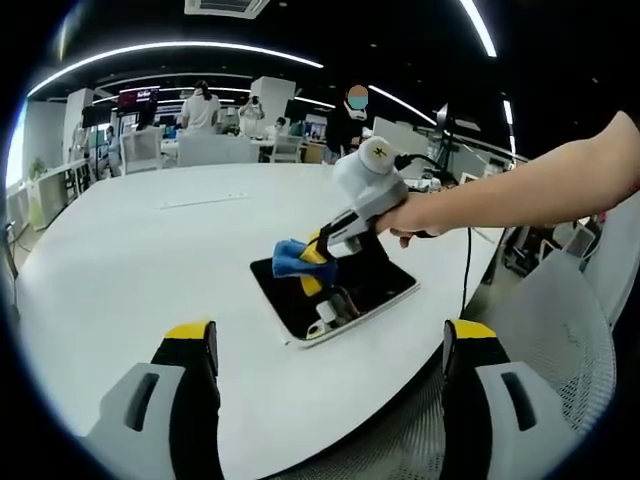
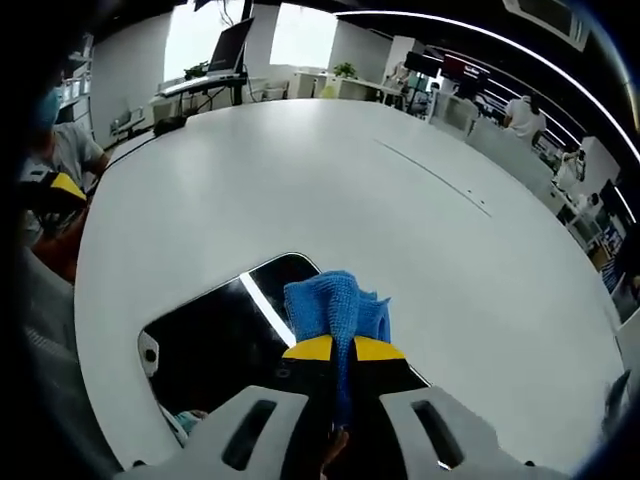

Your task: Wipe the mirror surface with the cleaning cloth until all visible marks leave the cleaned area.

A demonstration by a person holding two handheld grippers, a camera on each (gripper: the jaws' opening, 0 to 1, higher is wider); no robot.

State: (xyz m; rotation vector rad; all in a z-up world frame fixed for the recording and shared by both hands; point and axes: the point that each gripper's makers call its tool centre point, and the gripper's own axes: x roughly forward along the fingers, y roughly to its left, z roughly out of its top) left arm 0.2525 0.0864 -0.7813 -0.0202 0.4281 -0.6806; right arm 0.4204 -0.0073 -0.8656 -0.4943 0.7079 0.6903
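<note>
With the right gripper (image 2: 336, 352) clenched on the blue cleaning cloth (image 2: 335, 308) at 6 o'clock over the mirror (image 2: 215, 335), and the left gripper (image 1: 328, 335) spread wide and idle, hard strokes could slide the unsteadied mirror toward the white table (image 2: 400, 200) edge.

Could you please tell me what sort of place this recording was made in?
Probably an open-plan office or lab: a large white table holds the mirror, desks with monitors line the background, people stand there, and ceiling light strips run overhead.
</note>
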